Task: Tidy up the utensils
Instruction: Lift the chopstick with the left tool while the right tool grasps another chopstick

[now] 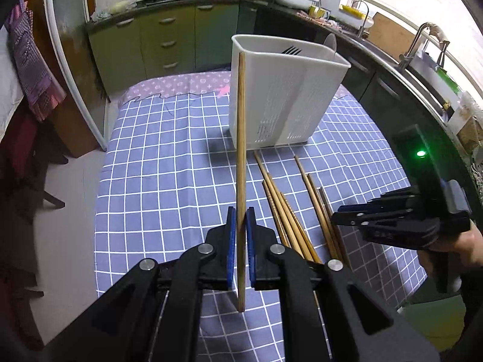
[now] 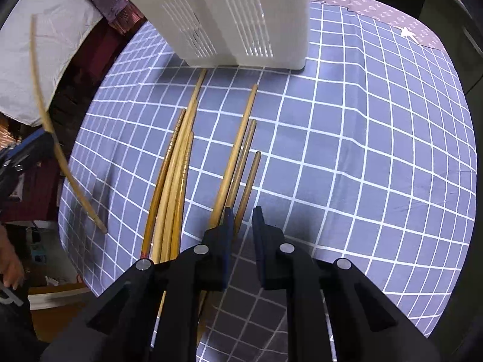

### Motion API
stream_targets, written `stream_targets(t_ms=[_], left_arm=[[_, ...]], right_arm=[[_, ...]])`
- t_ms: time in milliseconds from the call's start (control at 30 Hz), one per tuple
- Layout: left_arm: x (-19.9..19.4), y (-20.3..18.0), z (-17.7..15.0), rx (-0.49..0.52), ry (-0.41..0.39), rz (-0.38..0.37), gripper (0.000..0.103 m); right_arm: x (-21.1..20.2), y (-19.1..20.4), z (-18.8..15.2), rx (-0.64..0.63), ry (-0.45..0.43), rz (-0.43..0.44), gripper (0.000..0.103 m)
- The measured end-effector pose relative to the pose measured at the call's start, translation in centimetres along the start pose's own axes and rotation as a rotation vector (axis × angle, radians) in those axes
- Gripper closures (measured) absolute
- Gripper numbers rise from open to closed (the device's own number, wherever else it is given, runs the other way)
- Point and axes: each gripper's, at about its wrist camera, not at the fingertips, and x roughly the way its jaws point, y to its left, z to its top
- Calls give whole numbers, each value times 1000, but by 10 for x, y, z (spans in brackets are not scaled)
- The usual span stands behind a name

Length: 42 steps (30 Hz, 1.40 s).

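Note:
My left gripper (image 1: 241,211) is shut on one wooden chopstick (image 1: 241,135), which stands upright above the table, its top level with the near rim of the white slotted utensil holder (image 1: 286,96). A fork (image 1: 291,50) and a spoon (image 1: 330,42) stick out of the holder. Several more chopsticks (image 2: 178,166) lie on the checked cloth in front of the holder (image 2: 235,15). My right gripper (image 2: 243,211) points down over the right-hand group, its jaws narrowly apart, with the rightmost chopstick (image 2: 247,187) running between them and a gap beside it. The held chopstick (image 2: 51,132) also shows at the left of the right wrist view.
The table wears a blue-grey checked cloth (image 1: 166,166). Green kitchen cabinets (image 1: 169,39) with pans on the stove stand beyond it, and a sink with a tap (image 1: 422,39) runs along the right. Clothes hang at the left edge.

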Motion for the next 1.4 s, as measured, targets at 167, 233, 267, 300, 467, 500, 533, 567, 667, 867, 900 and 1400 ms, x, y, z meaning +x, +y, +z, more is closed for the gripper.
stream_targets(t_ms=[167,233,267,300,467,500,533,567,667,867,900,1400], left_arm=[[-7,1,-6,10,-15,-7,96],[-8,0,-7,15,-21,-7,96],[-9,0,-8,16,-23,-9,96],[-10,1,-9,15,-26,-11,96],[-16,0,-13,16,-38,-13,96],[-17,1,-14,15,-38,-13,96],[-17,0,-14,14,-38,-12,96],[-18,1,-14,15,-39,-10,96],[-23,1,-15,20,-45,-5,96],[-34,0,-14,30,-77,0,96],[-36,0,-14,30,-79,-1,96],[-52,-5,-13,39,-111,17,96]], right_arm=[[5,10,2,-8,21,-44,90],[8,17,5,-16,27,-72,90],[10,21,7,-22,31,-89,90],[11,24,8,-28,34,-103,90],[18,39,10,-65,15,-142,95],[17,38,10,-61,9,-130,96],[16,38,9,-58,3,-117,97],[12,38,9,-54,-13,-98,97],[-9,34,6,-45,-75,-51,97],[-78,26,-14,-35,-264,-7,97],[-88,24,-20,-37,-293,-1,97],[-172,0,-82,-50,-508,26,97]])
